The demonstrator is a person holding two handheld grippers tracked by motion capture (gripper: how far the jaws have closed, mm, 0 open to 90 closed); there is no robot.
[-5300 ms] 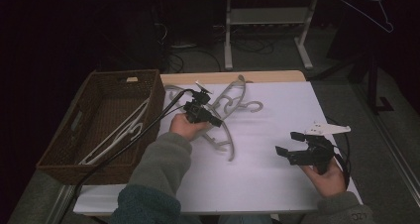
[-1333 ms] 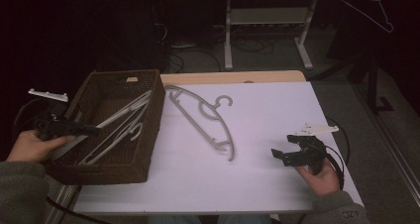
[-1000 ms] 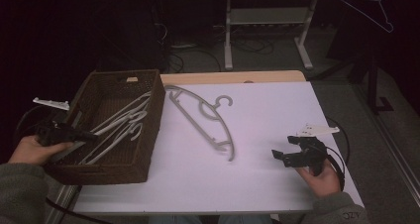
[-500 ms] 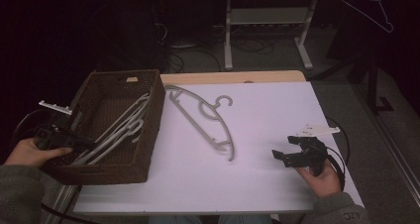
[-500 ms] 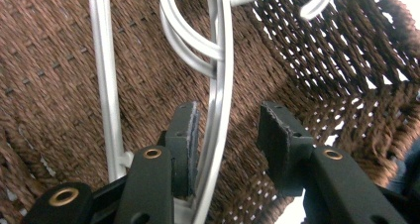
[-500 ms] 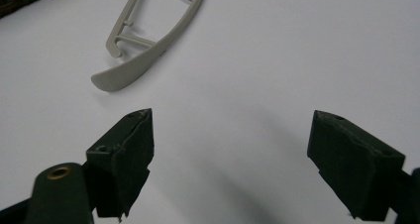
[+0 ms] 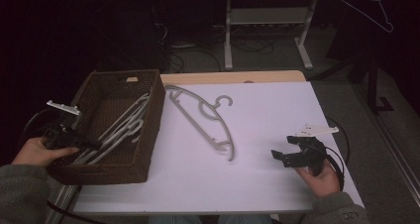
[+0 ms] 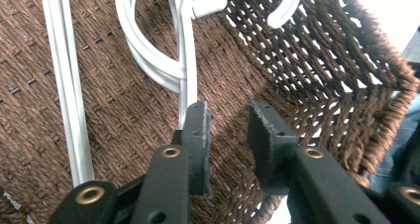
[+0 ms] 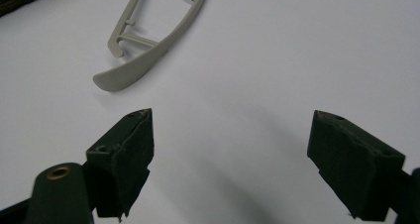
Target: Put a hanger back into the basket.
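White hangers [image 7: 119,130] lie lengthwise in basket [image 7: 148,135], hooks toward its far end.

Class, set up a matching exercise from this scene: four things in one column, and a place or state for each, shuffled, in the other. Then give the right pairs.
Things:
1. white hangers
2. grey hanger
3. left hand-held gripper
4. right hand-held gripper

Places or states:
A. jaws wide apart over bare white table
B. lying inside the wicker basket
C. jaws narrowly apart, nothing between them, over the basket floor
D. lying flat on the white table

Pairs: 1-B, 2-D, 3-C, 4-A
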